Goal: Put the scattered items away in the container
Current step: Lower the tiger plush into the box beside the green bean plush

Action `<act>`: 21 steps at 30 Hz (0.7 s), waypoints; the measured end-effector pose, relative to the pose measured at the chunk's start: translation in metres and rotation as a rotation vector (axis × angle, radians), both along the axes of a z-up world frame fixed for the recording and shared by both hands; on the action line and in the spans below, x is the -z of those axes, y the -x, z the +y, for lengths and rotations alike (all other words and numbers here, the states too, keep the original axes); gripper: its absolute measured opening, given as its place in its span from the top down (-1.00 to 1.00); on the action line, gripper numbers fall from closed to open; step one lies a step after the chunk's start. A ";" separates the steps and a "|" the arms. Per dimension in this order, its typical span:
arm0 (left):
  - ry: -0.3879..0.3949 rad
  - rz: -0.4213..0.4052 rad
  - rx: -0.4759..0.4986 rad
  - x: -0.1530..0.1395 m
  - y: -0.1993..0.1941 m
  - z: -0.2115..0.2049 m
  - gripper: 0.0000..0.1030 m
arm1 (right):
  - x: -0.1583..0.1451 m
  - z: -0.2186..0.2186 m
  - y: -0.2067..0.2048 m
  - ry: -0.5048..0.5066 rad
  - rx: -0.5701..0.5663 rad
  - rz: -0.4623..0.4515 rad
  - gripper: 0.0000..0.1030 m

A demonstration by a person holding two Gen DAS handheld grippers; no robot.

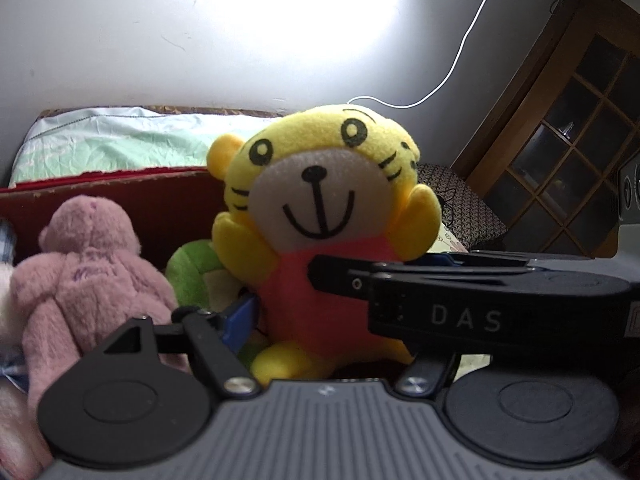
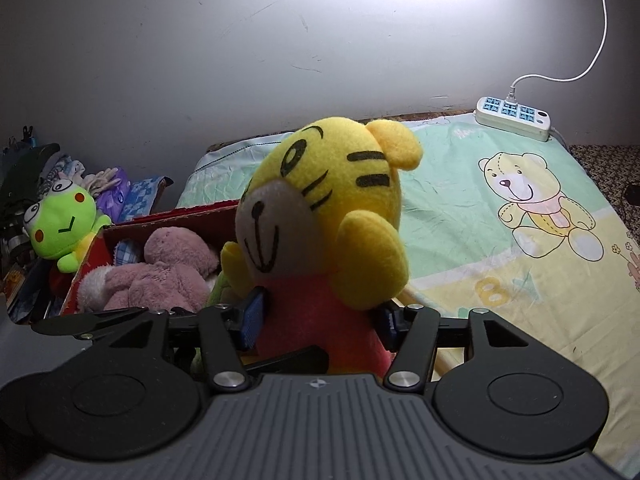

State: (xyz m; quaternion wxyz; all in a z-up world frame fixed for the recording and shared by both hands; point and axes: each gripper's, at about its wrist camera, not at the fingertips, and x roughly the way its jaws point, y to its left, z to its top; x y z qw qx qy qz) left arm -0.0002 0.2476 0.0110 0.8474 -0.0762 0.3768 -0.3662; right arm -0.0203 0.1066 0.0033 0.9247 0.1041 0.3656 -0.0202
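A yellow tiger plush in a red top (image 2: 320, 216) is clamped at the body between my right gripper's (image 2: 320, 320) blue pads (image 2: 252, 320). It also fills the left wrist view (image 1: 320, 216), held upright at the near edge of the red box (image 1: 100, 192). The right gripper's black fingers (image 1: 440, 288) cross that view from the right. My left gripper (image 1: 320, 320) is close around the tiger's lower body; one blue pad (image 1: 240, 316) shows beside it, the other is hidden. A pink plush (image 1: 88, 264) and a green plush (image 1: 188, 272) lie in the box.
A green frog plush (image 2: 64, 228) sits on the clutter left of the box (image 2: 180, 216). A bear-print sheet (image 2: 500, 220) covers the bed. A power strip (image 2: 514, 118) with a white cable lies at its far edge. A wooden cabinet (image 1: 560, 152) stands at right.
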 end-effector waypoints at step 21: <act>-0.021 -0.069 -0.025 0.006 -0.033 -0.016 -0.45 | -0.009 -0.030 -0.022 -0.192 0.065 -0.105 0.24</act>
